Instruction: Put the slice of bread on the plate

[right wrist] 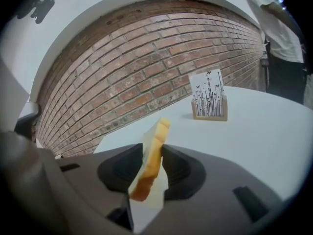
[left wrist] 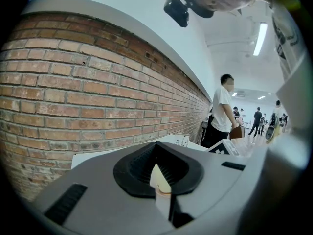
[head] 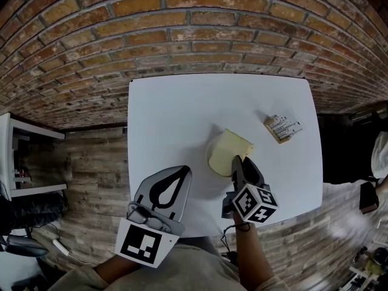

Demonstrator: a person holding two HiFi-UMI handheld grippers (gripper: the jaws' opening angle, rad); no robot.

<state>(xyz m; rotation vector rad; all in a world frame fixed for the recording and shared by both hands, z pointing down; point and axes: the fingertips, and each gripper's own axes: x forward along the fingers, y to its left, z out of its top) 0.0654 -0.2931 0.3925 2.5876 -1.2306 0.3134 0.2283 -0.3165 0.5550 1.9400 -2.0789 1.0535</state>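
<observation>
The slice of bread [head: 230, 150] is pale yellow with a golden crust and stands tilted over a small white plate [head: 210, 160] in the middle of the white table [head: 176, 108]. My right gripper [head: 237, 160] is at the slice's near edge. In the right gripper view the bread [right wrist: 155, 153] stands edge-on between the jaws of the right gripper [right wrist: 152, 148], which are parted slightly wider than the slice, so it is loose. My left gripper [head: 183, 170] hovers over the table's front left, shut and empty; its jaws meet at the tip in the left gripper view [left wrist: 155, 145].
A small wooden holder of printed cards [head: 282, 128] [right wrist: 209, 102] stands to the right of the plate. A brick wall [head: 194, 29] runs behind the table. A white shelf [head: 24, 162] is at the far left. Several people [left wrist: 222, 111] stand far back in the room.
</observation>
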